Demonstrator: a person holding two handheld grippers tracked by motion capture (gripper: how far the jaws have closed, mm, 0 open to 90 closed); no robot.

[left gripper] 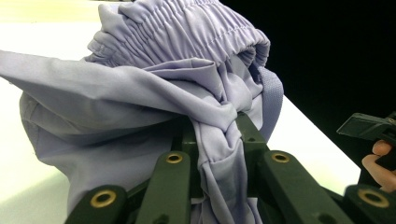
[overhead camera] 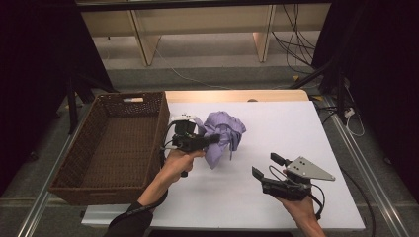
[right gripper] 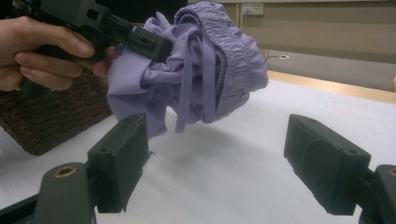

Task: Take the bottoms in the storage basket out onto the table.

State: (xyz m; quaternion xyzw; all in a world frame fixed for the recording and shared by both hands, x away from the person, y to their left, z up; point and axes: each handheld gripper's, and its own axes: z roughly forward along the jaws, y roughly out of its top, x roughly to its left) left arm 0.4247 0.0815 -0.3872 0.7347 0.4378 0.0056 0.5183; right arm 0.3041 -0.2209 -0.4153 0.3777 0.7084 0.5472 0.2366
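Left tool [left gripper: 217, 140] clamps bunched lilac garment [left gripper: 154, 93], tips buried; right tool [right gripper: 224, 163] gapes empty

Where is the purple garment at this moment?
In the high view, the purple garment hangs bunched in the left gripper, lifted above the white table, just right of the wicker basket.

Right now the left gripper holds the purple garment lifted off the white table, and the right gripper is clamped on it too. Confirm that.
Not quite. The right gripper is open and apart from the purple garment, as the right gripper view shows. The left gripper does hold it above the white table.
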